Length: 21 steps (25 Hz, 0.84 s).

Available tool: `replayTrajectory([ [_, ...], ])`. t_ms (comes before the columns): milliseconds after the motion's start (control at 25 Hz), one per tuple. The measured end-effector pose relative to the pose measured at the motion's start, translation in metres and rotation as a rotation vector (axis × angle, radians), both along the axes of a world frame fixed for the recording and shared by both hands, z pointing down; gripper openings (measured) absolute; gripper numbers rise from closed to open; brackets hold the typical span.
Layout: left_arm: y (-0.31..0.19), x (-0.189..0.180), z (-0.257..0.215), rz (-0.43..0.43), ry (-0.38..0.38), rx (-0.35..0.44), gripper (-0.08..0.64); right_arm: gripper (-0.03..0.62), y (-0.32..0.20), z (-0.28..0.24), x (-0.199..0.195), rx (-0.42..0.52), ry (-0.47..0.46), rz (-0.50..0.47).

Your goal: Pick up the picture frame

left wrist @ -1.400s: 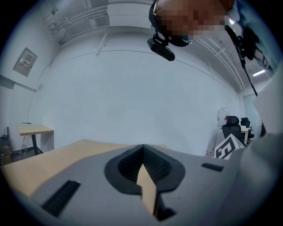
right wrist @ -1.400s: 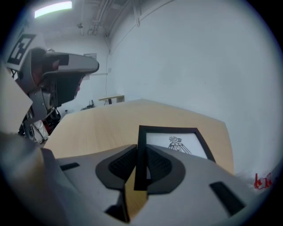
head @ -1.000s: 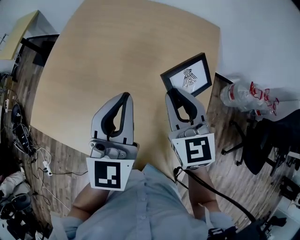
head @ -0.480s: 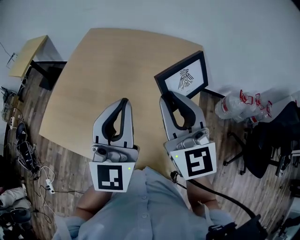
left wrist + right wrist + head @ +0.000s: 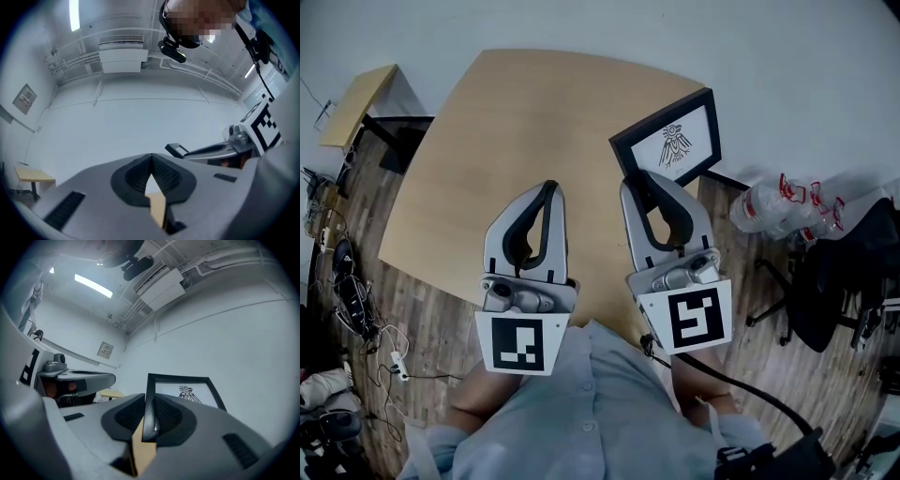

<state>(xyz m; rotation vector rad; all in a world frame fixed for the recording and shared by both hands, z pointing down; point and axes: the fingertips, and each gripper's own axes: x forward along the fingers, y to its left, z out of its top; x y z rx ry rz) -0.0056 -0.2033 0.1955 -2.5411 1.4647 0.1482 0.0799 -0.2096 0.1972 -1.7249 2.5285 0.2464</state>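
The right gripper (image 5: 645, 183) is clamped on the frame (image 5: 670, 142). In the right gripper view its two dark pads press on either face of the frame's black side rail close to a lower corner, and the frame (image 5: 187, 392) stands upright out of the right gripper (image 5: 146, 412) against the white wall. The frame has a thin black rim round a white sheet with a small dark bird-like figure. From the head view it is held in the air, tilted, above the right edge of the desk (image 5: 534, 122) near the far right corner, and does not rest on the wood. The left gripper (image 5: 548, 187) hangs just beside the right one, over the near part of the desk, and points the same way. In the left gripper view the tips of the left gripper (image 5: 151, 157) meet with nothing between them, and only a sliver of desk shows through the gap lower down. The frame's corner (image 5: 177, 150) and the right gripper's body show at that view's right side. On the floor off the desk's right edge lie clear bottles (image 5: 773, 208) beside a black chair (image 5: 839, 281). Cables (image 5: 347, 281) lie on the floor off the left edge. A small table (image 5: 356, 103) stands beyond the far left corner.
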Motion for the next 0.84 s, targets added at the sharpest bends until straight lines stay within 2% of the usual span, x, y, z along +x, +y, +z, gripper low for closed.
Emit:
replayTrajectory([
  [840, 0.0021, 0.0021, 0.0003, -0.008, -0.015, -0.001, 0.0, 0.064, 0.0014, -0.0015, 0.0001, 0.002, 0.006, -0.016],
])
